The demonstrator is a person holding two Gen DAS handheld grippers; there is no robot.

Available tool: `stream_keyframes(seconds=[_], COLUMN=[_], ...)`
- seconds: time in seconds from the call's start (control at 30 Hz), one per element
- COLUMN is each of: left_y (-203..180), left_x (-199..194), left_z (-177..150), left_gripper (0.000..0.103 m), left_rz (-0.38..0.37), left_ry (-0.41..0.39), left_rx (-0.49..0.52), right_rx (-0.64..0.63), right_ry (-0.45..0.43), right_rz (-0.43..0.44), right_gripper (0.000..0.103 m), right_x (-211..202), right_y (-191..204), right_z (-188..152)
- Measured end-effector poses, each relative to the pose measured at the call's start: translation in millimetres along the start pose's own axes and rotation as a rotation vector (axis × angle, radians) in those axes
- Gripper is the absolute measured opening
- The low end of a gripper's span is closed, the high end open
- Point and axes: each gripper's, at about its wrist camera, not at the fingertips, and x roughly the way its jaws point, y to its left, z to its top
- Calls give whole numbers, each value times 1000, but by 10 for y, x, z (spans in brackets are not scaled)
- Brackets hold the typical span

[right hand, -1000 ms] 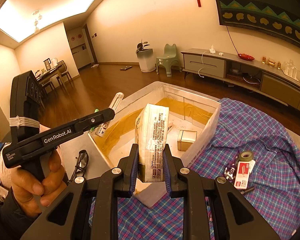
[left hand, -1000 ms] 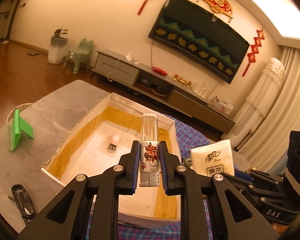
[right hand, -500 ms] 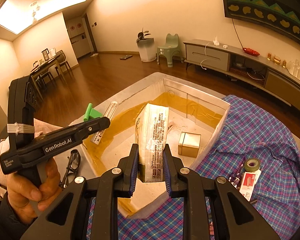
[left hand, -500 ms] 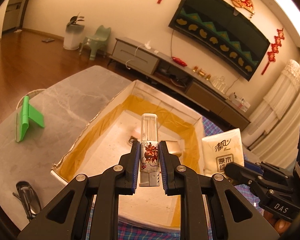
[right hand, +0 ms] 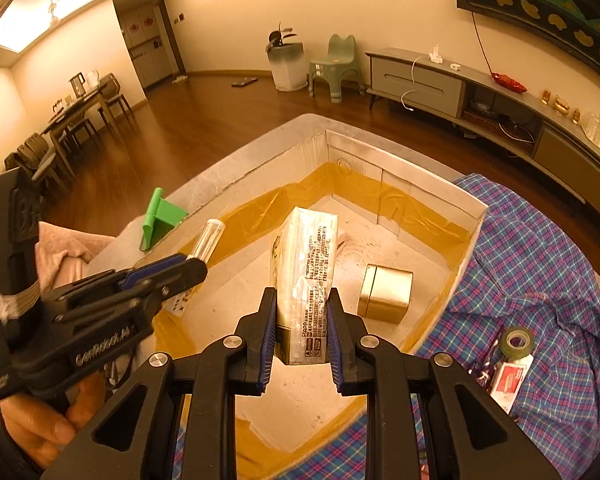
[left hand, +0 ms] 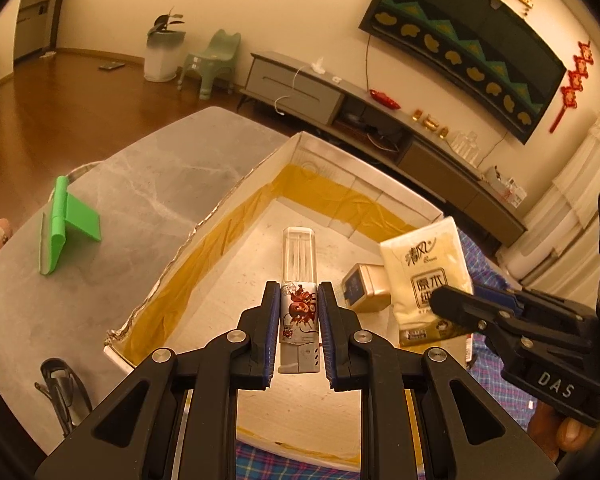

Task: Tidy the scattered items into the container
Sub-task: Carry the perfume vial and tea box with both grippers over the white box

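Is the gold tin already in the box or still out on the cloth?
In. The gold tin rests on the floor of the box, beside the tissue pack held above it.

the tissue pack (left hand: 426, 276) hides part of the gold box (left hand: 366, 288); the glasses (left hand: 62, 394) sit half behind the left gripper's (left hand: 299, 334) arm.

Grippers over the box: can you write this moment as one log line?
left gripper: holds clear-capped tube | right gripper: holds white tissue pack | both above white box
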Motion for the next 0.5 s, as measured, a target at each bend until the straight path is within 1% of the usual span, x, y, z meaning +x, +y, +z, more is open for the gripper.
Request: stream_keyframes(seconds=[0.3, 0.5], left_y=[46, 110], left_x=[135, 184], left_z=[-4, 3], left_gripper=[20, 20], left_rz=[44, 38], left_ry=[49, 71], left_rx=[-2, -25], right_rx=[-43, -69], right_ry=[82, 139], right_rz=[-74, -127], right_gripper=[24, 24], right_x=[345, 605], right_y=[24, 27], right_z=[234, 398])
